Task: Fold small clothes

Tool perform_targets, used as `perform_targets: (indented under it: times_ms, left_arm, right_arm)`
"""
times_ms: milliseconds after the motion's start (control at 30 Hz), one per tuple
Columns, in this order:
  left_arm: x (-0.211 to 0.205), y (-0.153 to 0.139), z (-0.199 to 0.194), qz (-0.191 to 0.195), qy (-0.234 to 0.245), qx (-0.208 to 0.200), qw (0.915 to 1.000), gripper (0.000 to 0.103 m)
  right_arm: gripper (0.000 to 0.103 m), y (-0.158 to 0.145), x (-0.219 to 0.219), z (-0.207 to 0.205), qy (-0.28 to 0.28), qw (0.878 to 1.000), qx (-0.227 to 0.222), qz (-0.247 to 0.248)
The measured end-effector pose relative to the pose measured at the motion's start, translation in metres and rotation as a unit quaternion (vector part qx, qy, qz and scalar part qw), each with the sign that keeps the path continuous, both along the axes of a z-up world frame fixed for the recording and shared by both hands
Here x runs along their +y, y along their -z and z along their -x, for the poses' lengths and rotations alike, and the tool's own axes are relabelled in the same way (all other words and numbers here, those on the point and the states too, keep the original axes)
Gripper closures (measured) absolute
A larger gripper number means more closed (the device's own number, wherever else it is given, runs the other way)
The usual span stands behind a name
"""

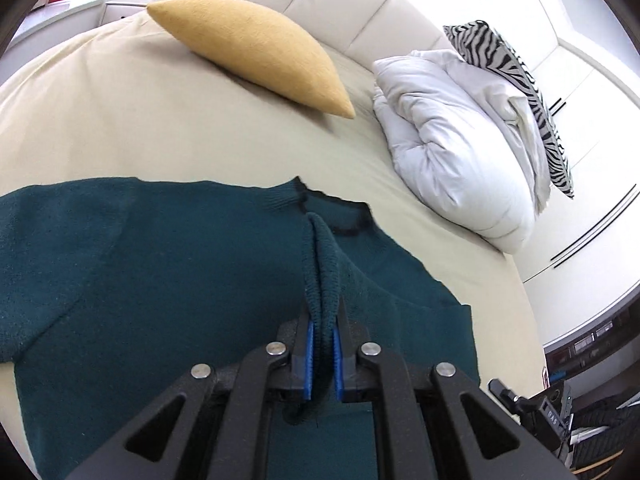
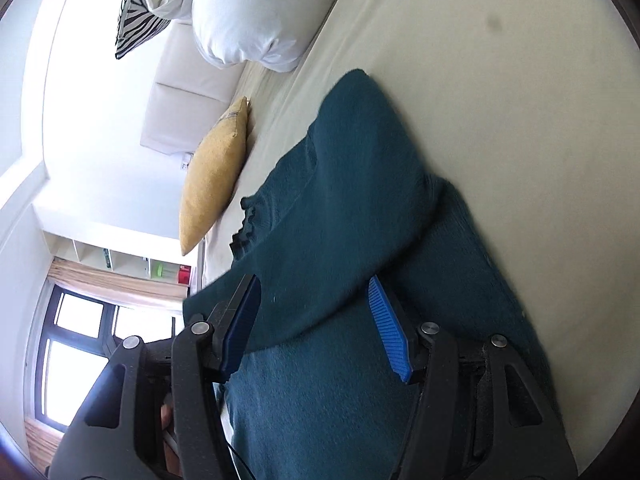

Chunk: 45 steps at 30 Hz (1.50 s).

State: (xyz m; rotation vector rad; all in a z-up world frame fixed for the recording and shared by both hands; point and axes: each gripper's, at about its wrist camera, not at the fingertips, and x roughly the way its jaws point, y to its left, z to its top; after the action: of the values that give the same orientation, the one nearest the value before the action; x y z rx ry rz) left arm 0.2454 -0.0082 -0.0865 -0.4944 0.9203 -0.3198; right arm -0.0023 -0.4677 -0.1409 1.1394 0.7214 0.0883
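Here, on the bed (image 1: 120, 120), the left gripper (image 1: 322, 334) pinches a ridge of the teal sweater (image 1: 140, 260) while the right gripper (image 2: 316, 320) hovers half-open, empty; a thin pinch could slip, collapsing the fold.

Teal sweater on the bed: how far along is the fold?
Early. Done: the teal sweater lies spread on the bed, with one sleeve across the body. In hand: the left gripper is shut on a ribbed edge, pinching a fold of it. The right gripper hangs open above the knit. Left: the remaining folds; no compact bundle yet.
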Motion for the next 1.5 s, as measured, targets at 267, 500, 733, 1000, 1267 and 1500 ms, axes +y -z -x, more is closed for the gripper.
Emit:
perform_targets:
  times_ms: [267, 500, 733, 1000, 1267, 1500]
  left_arm:
    - [0.017, 0.033, 0.001, 0.000, -0.019, 0.027, 0.9995, 0.095]
    - [0.027, 0.062, 0.000, 0.008, -0.014, 0.052, 0.9985, 0.094]
    - [0.030, 0.063, 0.003, 0.006, -0.010, 0.047, 0.9988, 0.094]
    - [0.026, 0.061, 0.002, 0.000, -0.011, 0.043, 0.9990, 0.094]
    - [0.025, 0.059, 0.002, 0.003, -0.009, 0.042, 0.9991, 0.094]
    - [0.016, 0.056, 0.003, 0.001, 0.005, 0.034, 0.9994, 0.094]
  right_arm:
    - [0.049, 0.008, -0.025, -0.006, 0.054, 0.998, -0.002, -0.022]
    - [0.051, 0.015, -0.040, 0.000, 0.069, 0.997, -0.003, -0.020]
    - [0.052, 0.016, -0.046, 0.000, 0.077, 0.997, -0.006, -0.014]
    - [0.047, 0.014, -0.032, -0.011, 0.041, 0.998, -0.001, -0.036]
    - [0.048, 0.014, -0.041, -0.032, 0.053, 0.998, -0.012, -0.035]
    - [0.062, 0.026, -0.058, -0.010, 0.107, 0.991, -0.047, -0.060]
